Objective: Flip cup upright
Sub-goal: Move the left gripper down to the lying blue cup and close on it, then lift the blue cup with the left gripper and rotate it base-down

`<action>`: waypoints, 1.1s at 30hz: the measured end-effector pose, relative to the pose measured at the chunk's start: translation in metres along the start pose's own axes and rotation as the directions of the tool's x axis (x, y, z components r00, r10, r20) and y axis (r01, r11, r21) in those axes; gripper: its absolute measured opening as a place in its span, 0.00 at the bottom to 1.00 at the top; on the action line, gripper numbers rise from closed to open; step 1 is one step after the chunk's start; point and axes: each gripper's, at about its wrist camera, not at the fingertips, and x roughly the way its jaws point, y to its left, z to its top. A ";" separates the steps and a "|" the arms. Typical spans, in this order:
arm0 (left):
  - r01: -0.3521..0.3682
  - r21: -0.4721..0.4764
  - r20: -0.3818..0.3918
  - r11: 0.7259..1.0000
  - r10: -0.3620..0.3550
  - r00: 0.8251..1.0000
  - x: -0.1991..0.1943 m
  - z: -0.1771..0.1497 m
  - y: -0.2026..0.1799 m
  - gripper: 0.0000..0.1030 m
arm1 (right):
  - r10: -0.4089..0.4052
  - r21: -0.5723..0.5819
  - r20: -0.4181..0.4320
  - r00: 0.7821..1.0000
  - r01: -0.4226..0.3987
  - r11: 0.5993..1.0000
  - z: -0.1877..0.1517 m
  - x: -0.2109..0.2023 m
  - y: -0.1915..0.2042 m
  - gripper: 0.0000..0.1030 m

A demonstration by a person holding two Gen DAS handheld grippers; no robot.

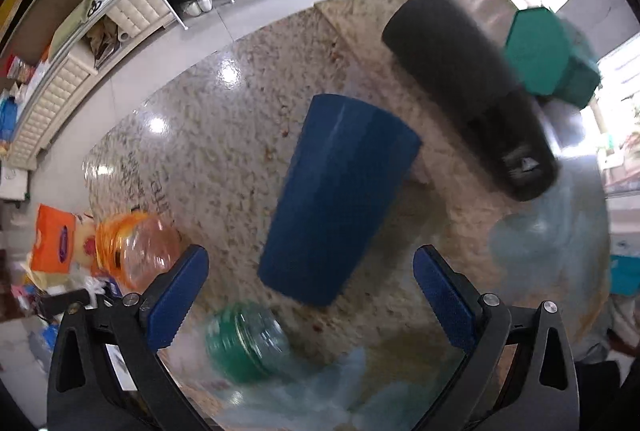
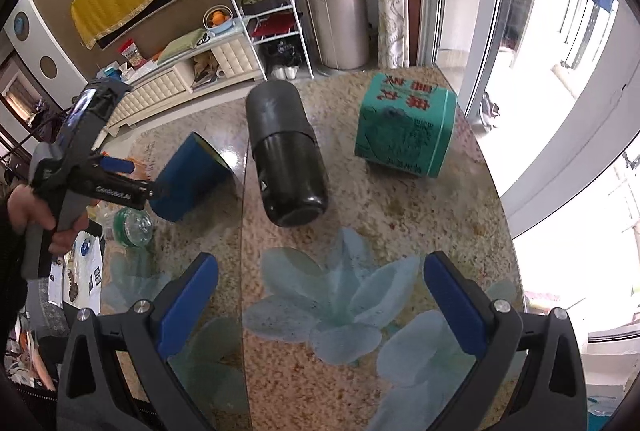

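- I have the left gripper (image 1: 310, 295) hanging just above the blue cup (image 1: 340, 199), its jaws wide apart and nothing between the pads; I judge this is the approach for a grasp, not a hold yet
- The blue cup lies on its side on the speckled stone table (image 1: 224, 135), and from the right wrist view (image 2: 192, 177) its yellowish inside shows at the end pointing away from the left gripper (image 2: 132, 187), so the closed base is the end nearest my fingers
- That is why I come in from the base side: pinching across the body there should let me swing the mouth up in one turn of the wrist
- The right gripper (image 2: 320, 305) waits over the pale blue flower print (image 2: 332, 299) on the table, jaws also spread and empty, kept well apart from the cup so it does not crowd the left one
- A black flask (image 2: 286, 155) lies on its side just beside the cup, with a green box (image 2: 404, 129) further off; I think the flask is the main thing to avoid knocking as the cup swings
- The left view is smeared with motion blur, so I cannot tell whether a pad touches the cup
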 end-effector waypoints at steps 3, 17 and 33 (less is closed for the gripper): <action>-0.007 0.049 -0.035 0.999 0.009 0.999 0.019 0.009 -0.005 1.00 | 0.006 0.007 -0.026 1.000 -0.006 1.000 -0.002 0.008 -0.005 1.00; 0.054 -0.002 -0.169 0.999 -0.054 0.984 0.073 0.025 -0.010 0.80 | 0.007 0.042 -0.081 0.997 -0.004 0.999 -0.003 0.027 -0.019 1.00; 0.095 -0.177 -0.114 0.980 -0.116 0.987 0.052 -0.009 -0.019 0.67 | -0.008 0.061 -0.044 0.999 0.010 0.998 -0.019 0.009 -0.012 1.00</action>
